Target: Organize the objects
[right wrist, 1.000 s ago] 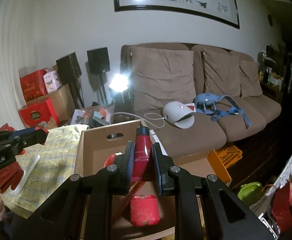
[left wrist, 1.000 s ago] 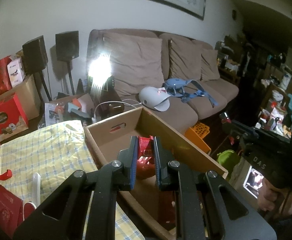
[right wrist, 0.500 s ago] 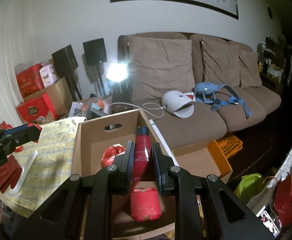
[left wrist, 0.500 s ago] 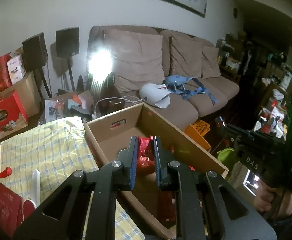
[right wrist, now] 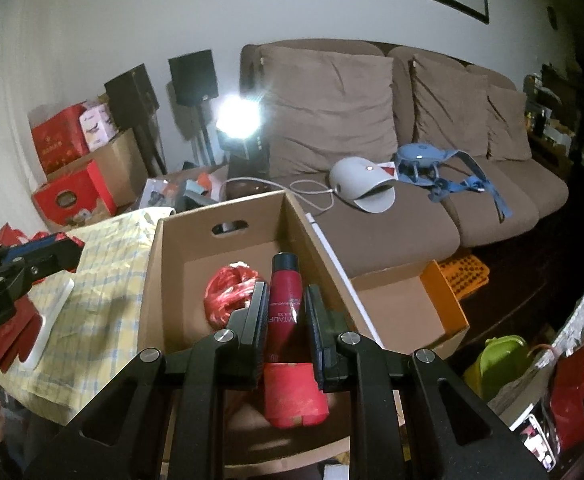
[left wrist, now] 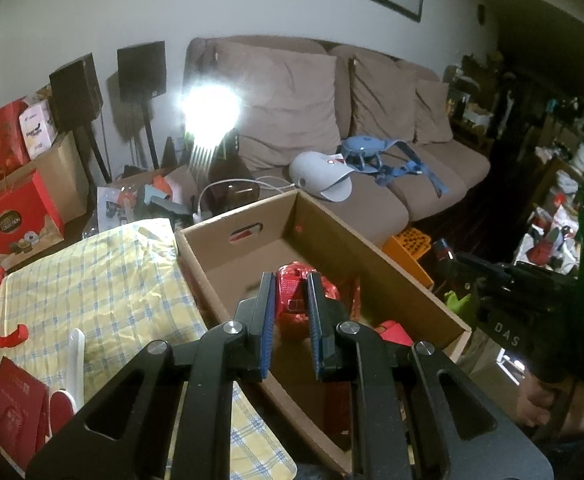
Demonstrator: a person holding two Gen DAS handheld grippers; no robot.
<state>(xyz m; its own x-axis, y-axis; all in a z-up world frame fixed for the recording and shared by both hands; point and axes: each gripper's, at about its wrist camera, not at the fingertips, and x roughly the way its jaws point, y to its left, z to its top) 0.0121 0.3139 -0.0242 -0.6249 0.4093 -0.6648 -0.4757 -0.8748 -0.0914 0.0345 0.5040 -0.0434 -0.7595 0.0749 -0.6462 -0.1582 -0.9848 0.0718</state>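
An open cardboard box (right wrist: 220, 216) stands beside the table. Over its near part, my right gripper (right wrist: 286, 289) is shut on a red bottle (right wrist: 285, 272) with a dark cap, pointing down into it. A red crinkly bundle (right wrist: 232, 296) and a small red box (right wrist: 294, 392) lie on the floor of the cardboard box. My left gripper (left wrist: 290, 277) hangs left of the cardboard box (left wrist: 332, 232), jaws close together. A red mesh-like packet (left wrist: 292, 300) fills the gap from pad to pad. It looks gripped, though the bundle behind it blurs the edge.
A yellow checked tablecloth (left wrist: 104, 280) carries a white flat strip (left wrist: 76, 356) and red packets (left wrist: 16, 404). A brown sofa (right wrist: 392, 216) runs behind the box. To the right, on the floor, are an open orange-sided carton (right wrist: 404, 304) and a green container (right wrist: 500, 360).
The right gripper has sunk toward the box with the bottle, and the box now looks nearer. The left gripper has stayed nearly in place, tilting slightly.
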